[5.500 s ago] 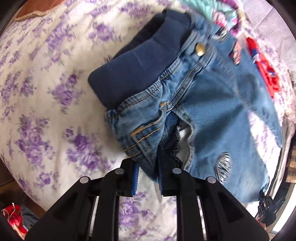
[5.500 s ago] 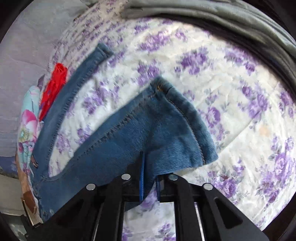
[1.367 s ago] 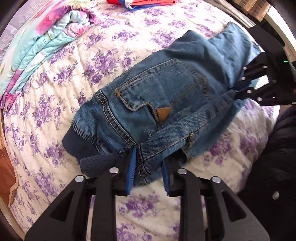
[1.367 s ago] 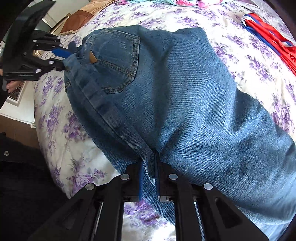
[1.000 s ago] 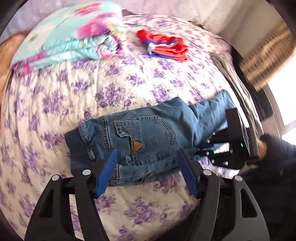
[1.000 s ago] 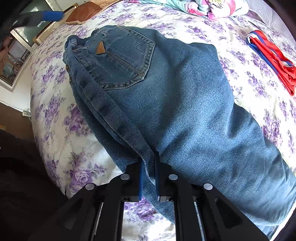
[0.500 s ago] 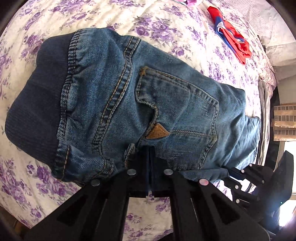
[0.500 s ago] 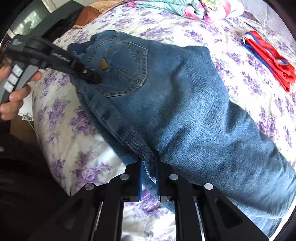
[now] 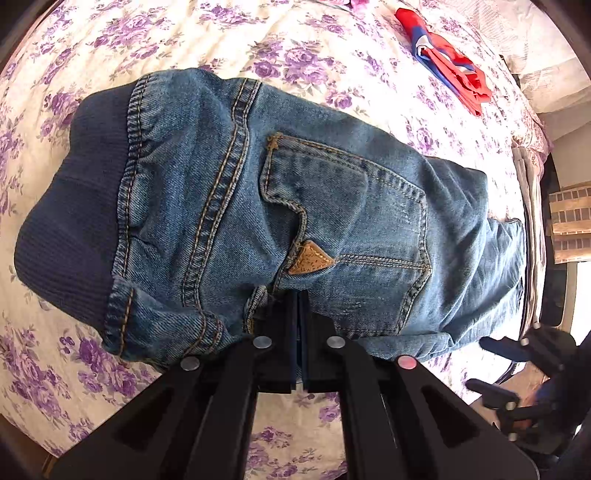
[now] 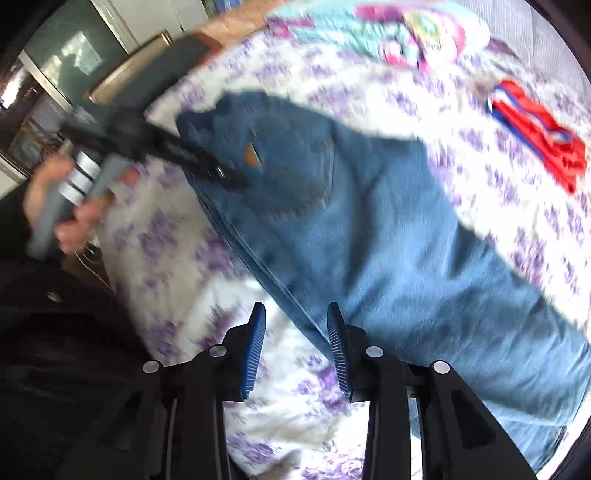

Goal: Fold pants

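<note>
The blue jeans lie folded lengthwise on the purple-flowered bedspread, back pocket up, dark ribbed waistband at the left. My left gripper is shut, its tips pressing on the denim just below the pocket's tan label. It also shows in the right wrist view, resting on the jeans. My right gripper is open and empty, held just off the near edge of the leg. The right wrist view is blurred.
A red and blue garment lies at the far right of the bed, also in the right wrist view. A folded floral blanket lies at the bed's far end. The bed edge is near me.
My right gripper has let go of the jeans' edge, opened and pulled back. My left gripper stays shut on the denim near the pocket.
</note>
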Available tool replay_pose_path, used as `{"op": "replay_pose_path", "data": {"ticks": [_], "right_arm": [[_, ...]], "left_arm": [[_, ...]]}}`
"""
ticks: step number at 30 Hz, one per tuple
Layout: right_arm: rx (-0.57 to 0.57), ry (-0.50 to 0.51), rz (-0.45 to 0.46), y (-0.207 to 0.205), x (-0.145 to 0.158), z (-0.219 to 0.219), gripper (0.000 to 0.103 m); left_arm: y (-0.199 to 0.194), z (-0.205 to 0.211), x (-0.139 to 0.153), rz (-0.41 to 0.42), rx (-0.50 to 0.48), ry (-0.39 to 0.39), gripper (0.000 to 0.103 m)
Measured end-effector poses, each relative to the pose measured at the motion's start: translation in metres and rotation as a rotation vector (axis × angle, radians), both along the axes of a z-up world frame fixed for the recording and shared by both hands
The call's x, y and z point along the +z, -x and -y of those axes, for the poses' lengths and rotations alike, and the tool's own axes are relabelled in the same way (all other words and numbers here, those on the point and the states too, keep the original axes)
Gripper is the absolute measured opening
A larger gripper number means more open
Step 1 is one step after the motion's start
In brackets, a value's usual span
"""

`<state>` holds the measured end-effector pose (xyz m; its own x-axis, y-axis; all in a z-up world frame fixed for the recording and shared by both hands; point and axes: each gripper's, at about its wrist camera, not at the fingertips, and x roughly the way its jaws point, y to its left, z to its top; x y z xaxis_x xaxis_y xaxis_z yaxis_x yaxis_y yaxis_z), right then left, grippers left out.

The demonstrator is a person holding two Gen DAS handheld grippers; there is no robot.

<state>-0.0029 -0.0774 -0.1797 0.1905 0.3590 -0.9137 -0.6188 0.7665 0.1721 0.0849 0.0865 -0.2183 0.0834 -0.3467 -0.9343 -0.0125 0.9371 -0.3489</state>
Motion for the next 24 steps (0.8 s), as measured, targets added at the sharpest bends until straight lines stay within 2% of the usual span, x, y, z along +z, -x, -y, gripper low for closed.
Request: {"op": "replay_pose_path", "data": {"ticks": [1, 2, 3, 6, 8, 10, 11, 14, 17, 18, 19, 20, 22, 24], "right_arm": [[-0.024, 0.002, 0.017, -0.007, -0.003, -0.004, 0.014], [-0.045, 0.008, 0.014, -0.014, -0.012, -0.009, 0.003], [-0.061, 0.011, 0.003, -0.021, -0.022, -0.014, 0.003], [-0.048, 0.048, -0.142, -0.019, -0.066, -0.031, 0.001], [-0.041, 0.098, -0.067, -0.011, -0.072, -0.041, 0.001], [-0.086, 0.079, -0.098, -0.018, -0.073, -0.04, 0.001], [-0.105, 0.055, -0.117, -0.023, -0.073, -0.037, 0.001], [-0.129, 0.004, -0.124, -0.026, -0.064, -0.029, 0.001], [-0.181, -0.057, -0.073, -0.024, -0.035, -0.004, 0.004], [-0.226, -0.084, -0.057, -0.024, -0.023, 0.013, 0.004], [-0.278, -0.11, -0.046, -0.026, -0.015, 0.034, 0.008], [-0.352, -0.131, -0.035, -0.027, -0.006, 0.061, 0.027], [-0.528, -0.155, 0.0, -0.028, 0.008, 0.124, 0.06], [-0.702, -0.169, 0.009, -0.024, 0.013, 0.189, 0.06]], "left_arm": [[0.0, 0.0, 0.0, 0.002, -0.002, -0.002, 0.003], [0.0, 0.0, 0.0, 0.004, -0.004, -0.004, 0.003], [0.002, -0.002, 0.001, 0.004, -0.004, -0.004, 0.003], [0.003, -0.002, 0.003, -0.001, -0.004, -0.005, 0.003], [0.003, 0.002, 0.008, -0.002, -0.016, -0.022, 0.002], [0.006, 0.014, 0.02, 0.027, -0.059, -0.086, 0.001], [0.008, 0.023, 0.028, 0.043, -0.088, -0.091, 0.001], [0.011, 0.05, 0.042, 0.077, -0.154, -0.043, 0.002], [0.011, 0.069, 0.018, 0.024, -0.19, -0.102, 0.005], [0.011, 0.071, 0.011, 0.033, -0.191, -0.117, 0.006], [0.012, 0.07, 0.011, 0.051, -0.19, -0.109, 0.006], [0.011, 0.067, 0.011, 0.047, -0.185, -0.095, 0.006], [0.008, 0.06, 0.009, 0.032, -0.168, -0.067, 0.002], [0.008, 0.053, 0.007, 0.022, -0.15, -0.033, 0.002]]}}
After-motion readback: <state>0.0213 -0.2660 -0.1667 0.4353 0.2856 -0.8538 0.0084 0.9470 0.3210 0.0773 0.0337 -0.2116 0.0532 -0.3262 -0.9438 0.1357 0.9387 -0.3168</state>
